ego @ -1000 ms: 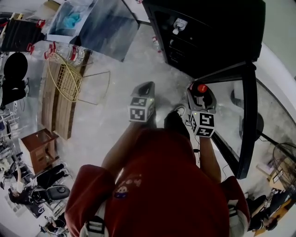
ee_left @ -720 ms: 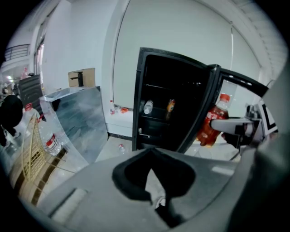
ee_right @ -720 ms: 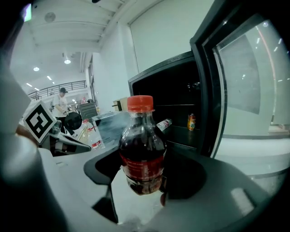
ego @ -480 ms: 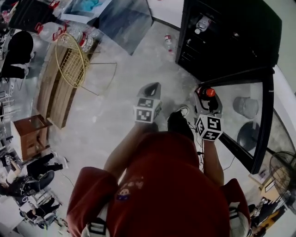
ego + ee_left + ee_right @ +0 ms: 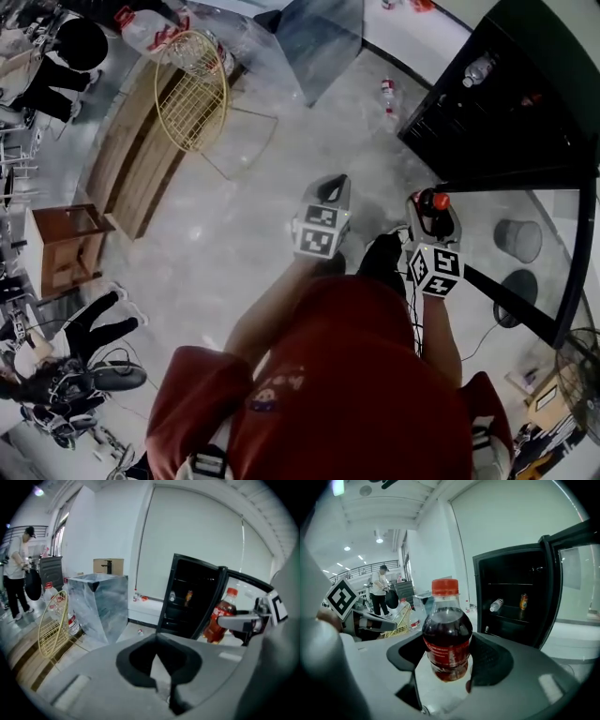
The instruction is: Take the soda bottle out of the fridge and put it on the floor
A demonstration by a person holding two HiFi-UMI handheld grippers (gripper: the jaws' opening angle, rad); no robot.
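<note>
Soda bottle clear of the fridge: a red-capped soda bottle [image 5: 446, 634] is gripped around its lower body by the jaws of the right gripper [image 5: 443, 670]. It is held upright in the air, in front of the open fridge [image 5: 511, 602], on whose dark shelf a clear bottle [image 5: 497, 604] and a can [image 5: 523, 601] are seen. The grey floor [image 5: 234, 244] below has not yet been reached.

The left gripper [image 5: 161, 667] is held out beside it, jaws brought together on nothing. Both grippers are extended side by side ahead of the person's body.

For a clean placement, the soda bottle is best lowered straight down, base flat, onto bare floor away from the fridge door [image 5: 548, 597]. It should be released only once it is seen to stand unaided.
</note>
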